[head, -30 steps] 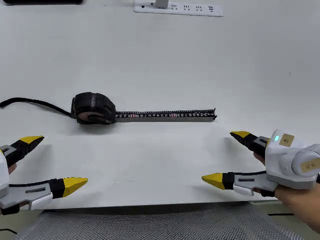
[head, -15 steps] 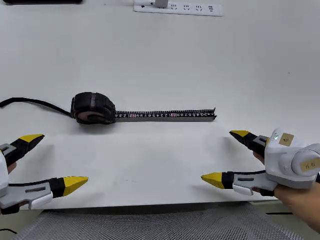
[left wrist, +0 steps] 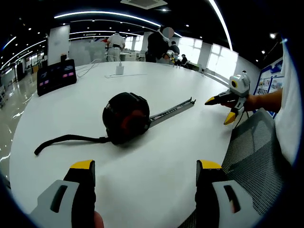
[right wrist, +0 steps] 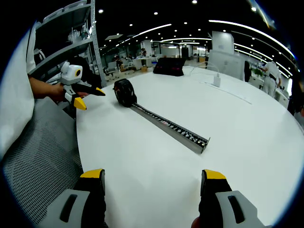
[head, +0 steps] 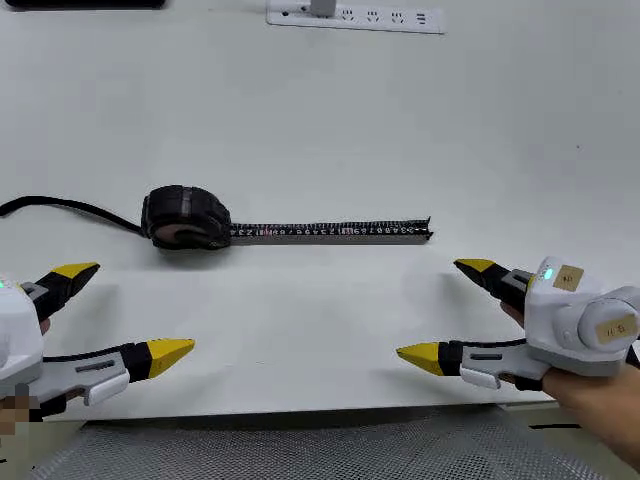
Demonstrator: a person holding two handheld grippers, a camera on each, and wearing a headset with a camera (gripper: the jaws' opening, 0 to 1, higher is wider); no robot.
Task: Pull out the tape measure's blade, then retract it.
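Centre-left in the head view, the black round-cased tape measure lies on the white table, its dark numbered blade drawn out rightward. The left gripper and right gripper hover low, jaws wide and empty. To retract well, pin the tape measure, then guide the blade back slowly.

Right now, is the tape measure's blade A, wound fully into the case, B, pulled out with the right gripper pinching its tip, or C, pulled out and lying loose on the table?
C: the blade lies extended from the case on the table, with the open right gripper apart from its tip.
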